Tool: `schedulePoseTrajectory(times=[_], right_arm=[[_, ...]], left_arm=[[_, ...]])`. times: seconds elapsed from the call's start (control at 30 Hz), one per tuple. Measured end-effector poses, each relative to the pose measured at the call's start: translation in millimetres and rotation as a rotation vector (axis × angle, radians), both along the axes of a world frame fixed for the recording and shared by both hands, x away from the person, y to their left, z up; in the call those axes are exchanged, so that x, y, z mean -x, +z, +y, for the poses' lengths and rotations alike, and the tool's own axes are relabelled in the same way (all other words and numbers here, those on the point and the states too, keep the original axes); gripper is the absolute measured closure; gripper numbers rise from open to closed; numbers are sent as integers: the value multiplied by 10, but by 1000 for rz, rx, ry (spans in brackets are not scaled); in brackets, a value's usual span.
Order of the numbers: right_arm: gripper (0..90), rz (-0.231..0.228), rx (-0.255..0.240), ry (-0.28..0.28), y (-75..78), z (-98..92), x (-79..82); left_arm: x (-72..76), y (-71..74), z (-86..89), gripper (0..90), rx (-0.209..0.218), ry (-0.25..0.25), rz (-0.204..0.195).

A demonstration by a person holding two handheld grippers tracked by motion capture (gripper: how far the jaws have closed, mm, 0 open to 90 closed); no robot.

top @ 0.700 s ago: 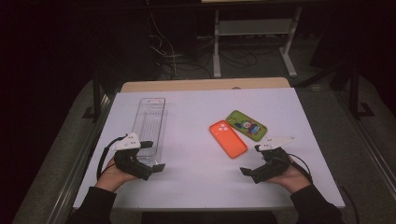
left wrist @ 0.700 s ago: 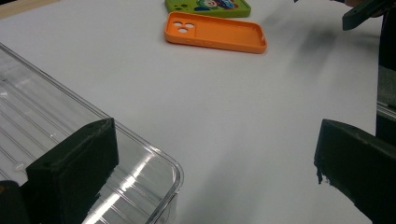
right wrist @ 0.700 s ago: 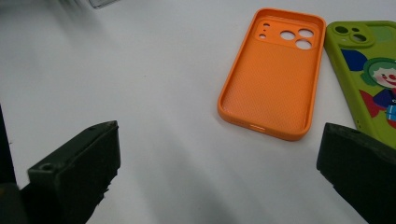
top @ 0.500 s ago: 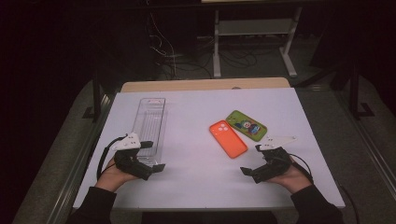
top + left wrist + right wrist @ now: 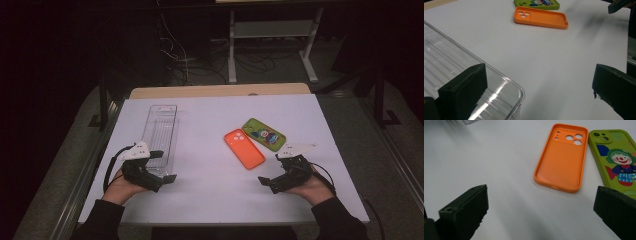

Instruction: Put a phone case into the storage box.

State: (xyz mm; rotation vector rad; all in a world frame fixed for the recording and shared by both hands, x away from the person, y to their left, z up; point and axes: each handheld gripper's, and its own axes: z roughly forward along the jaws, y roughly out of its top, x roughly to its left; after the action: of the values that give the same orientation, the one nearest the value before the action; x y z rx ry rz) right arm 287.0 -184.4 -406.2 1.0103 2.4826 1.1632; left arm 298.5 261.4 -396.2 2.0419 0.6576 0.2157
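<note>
Orange case (image 5: 244, 148), matte, dotted inside, rounded corners, is laid open side up mid-surface, just beside glossy green cartoon case (image 5: 263, 134). Clear ribbed plastic tray (image 5: 160, 135) is seen at left. Left gripper (image 5: 161, 168) and right gripper (image 5: 268, 174) are held with jaws wide, empty. White surface (image 5: 210, 200); dark room, cables behind.
</note>
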Motion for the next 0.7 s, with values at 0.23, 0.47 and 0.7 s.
schedulePoseTrajectory(times=[0.23, 0.47, 0.7], right_arm=[[0, 24, 3, -24, 68, 20, -74], [0, 35, -9, -63, 114, 43, -187], [0, 48, -4, -83, 163, 82, -284]], left_arm=[[-6, 9, 17, 0, -2, -2, 0], [4, 29, 27, 0, 15, 1, -3], [5, 33, 26, 0, 16, 0, 1]])
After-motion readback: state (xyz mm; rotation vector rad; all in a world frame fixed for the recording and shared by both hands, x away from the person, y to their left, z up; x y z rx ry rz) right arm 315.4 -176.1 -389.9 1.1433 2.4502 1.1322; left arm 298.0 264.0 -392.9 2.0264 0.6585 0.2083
